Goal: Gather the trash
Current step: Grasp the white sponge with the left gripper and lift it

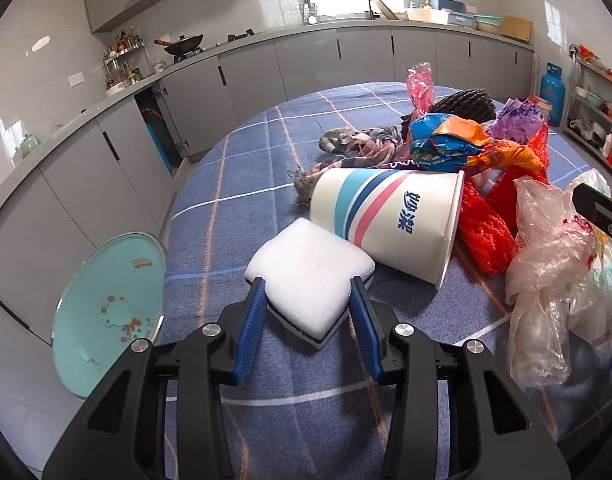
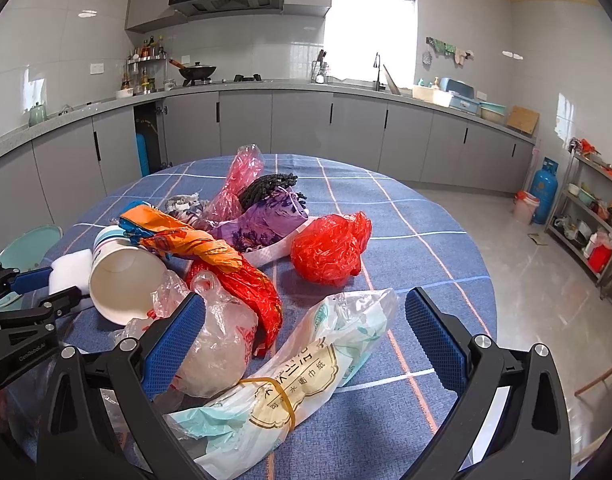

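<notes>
A white sponge [image 1: 310, 252] with a dark underside lies on the blue checked tablecloth [image 1: 234, 208]. My left gripper [image 1: 307, 280] is shut on it, a blue pad against each side. Right behind it a striped paper cup [image 1: 390, 220] lies on its side. In the right wrist view my right gripper [image 2: 305, 298] stands open over a white tissue wrapper [image 2: 290, 380] bound with a rubber band, the pads clear of it. Its left finger rests beside a clear plastic bag [image 2: 218, 344]. The left gripper [image 2: 26, 292] and the sponge [image 2: 70, 270] show at the far left.
A heap of trash fills the table's middle: an orange and blue wrapper [image 2: 186, 240], a red bag [image 2: 326, 248], a purple bag [image 2: 266, 220], a pink bag [image 2: 242, 176], dark cloth. A teal round plate [image 1: 106, 312] tilts past the table's left edge. Grey cabinets ring the room.
</notes>
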